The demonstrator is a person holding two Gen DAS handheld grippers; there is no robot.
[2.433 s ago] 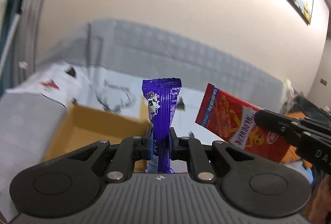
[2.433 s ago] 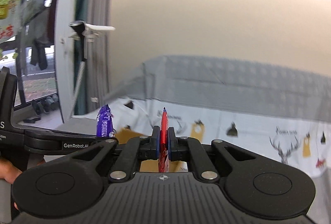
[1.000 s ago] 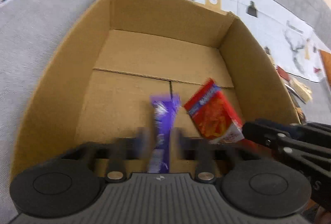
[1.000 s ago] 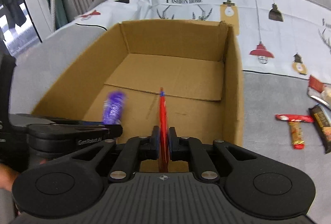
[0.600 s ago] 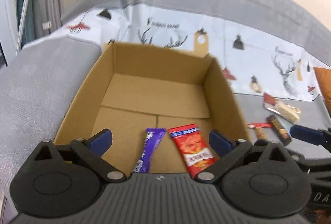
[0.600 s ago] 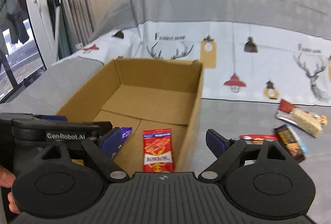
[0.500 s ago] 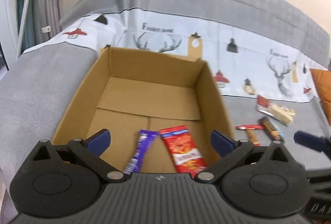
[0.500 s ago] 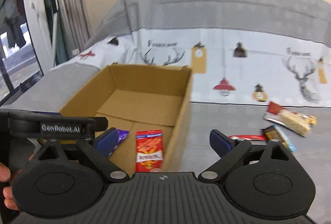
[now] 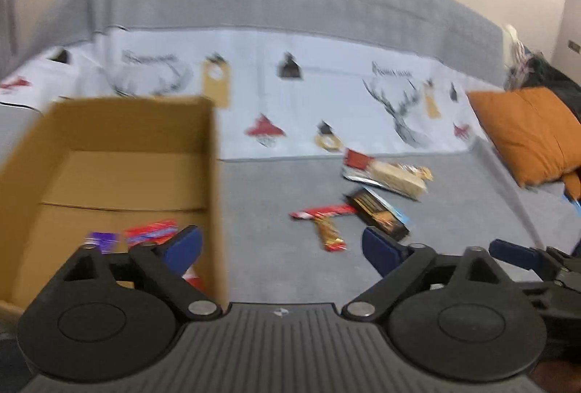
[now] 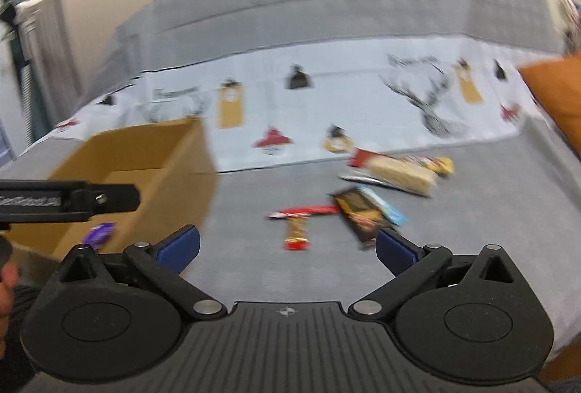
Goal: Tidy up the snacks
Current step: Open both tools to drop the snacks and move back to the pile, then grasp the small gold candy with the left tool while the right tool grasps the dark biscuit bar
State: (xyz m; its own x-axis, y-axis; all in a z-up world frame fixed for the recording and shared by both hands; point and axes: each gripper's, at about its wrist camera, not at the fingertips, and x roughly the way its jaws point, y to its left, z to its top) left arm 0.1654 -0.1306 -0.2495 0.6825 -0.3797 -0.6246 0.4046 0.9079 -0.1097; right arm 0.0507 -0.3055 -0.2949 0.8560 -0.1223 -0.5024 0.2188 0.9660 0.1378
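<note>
Both of my claws have swung off the open brown cardboard box (image 9: 120, 153) since the moment before, when they looked straight into it; now the box sits to the left in both wrist views and the loose snacks on the grey sofa seat (image 10: 472, 211) lie ahead. My left claw (image 9: 281, 247) has its blue-padded jaws spread wide but closing a little, with nothing between them. My right claw (image 10: 287, 247) is still opening, nearly as wide as it goes, and it too holds nothing. In the box lie the purple snack wrapper (image 9: 103, 240) and the red snack packet (image 9: 150, 231), side by side on the cardboard floor near the front wall. On the seat, well apart from the box, a thin red wrapped bar (image 10: 305, 210) lies crosswise with a short red-and-gold wrapped candy (image 10: 297, 233) touching it below. Just right of them is a black-and-gold wrapped bar (image 10: 359, 213), resting over something blue. Behind those lies a long pale biscuit pack with a red end (image 10: 395, 171). An orange cushion (image 9: 526, 135) rests at the far right against the white printed cover (image 9: 326, 91).
</note>
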